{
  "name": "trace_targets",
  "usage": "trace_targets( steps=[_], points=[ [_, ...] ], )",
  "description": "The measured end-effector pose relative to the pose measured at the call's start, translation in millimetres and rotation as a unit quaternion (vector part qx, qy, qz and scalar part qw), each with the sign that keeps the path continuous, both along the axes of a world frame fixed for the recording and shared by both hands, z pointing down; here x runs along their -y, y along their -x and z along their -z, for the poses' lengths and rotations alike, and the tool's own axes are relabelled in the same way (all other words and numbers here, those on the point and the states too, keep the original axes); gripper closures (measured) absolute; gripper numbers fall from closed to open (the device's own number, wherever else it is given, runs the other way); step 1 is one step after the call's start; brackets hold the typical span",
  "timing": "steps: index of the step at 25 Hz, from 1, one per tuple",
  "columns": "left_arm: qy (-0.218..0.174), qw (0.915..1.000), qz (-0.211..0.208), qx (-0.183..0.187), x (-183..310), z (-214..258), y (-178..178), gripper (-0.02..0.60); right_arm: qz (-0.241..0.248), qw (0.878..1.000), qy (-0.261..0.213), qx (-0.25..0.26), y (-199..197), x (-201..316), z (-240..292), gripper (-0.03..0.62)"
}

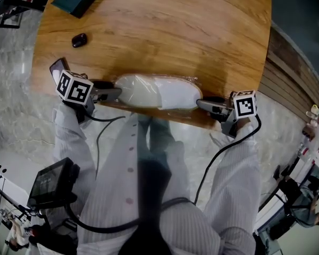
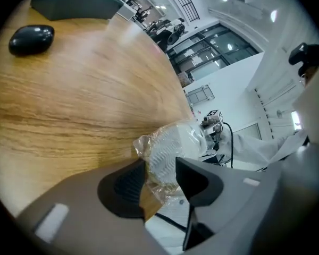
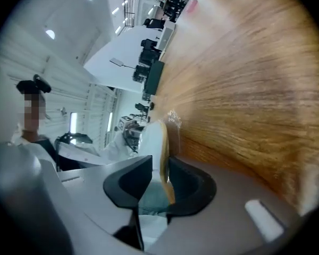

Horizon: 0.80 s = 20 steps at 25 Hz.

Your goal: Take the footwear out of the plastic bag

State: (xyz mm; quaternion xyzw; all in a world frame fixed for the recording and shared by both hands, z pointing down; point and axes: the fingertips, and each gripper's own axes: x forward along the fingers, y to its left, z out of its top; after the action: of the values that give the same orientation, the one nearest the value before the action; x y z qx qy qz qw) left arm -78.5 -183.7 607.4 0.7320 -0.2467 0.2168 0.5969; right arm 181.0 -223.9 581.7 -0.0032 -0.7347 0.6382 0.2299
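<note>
Two grippers meet at the near edge of the table (image 1: 165, 31), one at each end of the white shoe (image 1: 149, 92), which lies along that edge inside its clear plastic bag (image 2: 143, 145). Your left gripper (image 1: 116, 93) has its jaws closed on the crinkled left end of the bag, and your right gripper (image 3: 159, 163) pinches the shoe's tan-soled right end through the plastic. A black mouse (image 1: 79, 39) sits well apart, near the table's far left edge.
</note>
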Motion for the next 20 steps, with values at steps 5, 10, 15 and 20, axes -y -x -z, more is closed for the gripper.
trace_targets(
  steps=[5,10,15,20],
  points=[
    [-0.019,0.9994,-0.006,-0.027,-0.2,11.0,-8.4,0.402,0.02,0.995,-0.047,0.085,18.4,1.1,36.3,0.487],
    [-0.082,0.9965,0.009,-0.017,14.5,45.6,-6.8,0.427,0.022,0.99,-0.09,0.105,18.5,3.1,69.5,0.484],
    [-0.179,0.9838,0.012,0.007,20.1,122.9,4.1,0.439,0.044,0.975,-0.189,0.109,28.0,-10.1,123.8,0.485],
    [-0.259,0.9653,0.027,0.013,26.0,184.6,1.0,0.449,0.013,0.955,-0.26,0.139,18.6,-8.0,174.7,0.503]
  ],
)
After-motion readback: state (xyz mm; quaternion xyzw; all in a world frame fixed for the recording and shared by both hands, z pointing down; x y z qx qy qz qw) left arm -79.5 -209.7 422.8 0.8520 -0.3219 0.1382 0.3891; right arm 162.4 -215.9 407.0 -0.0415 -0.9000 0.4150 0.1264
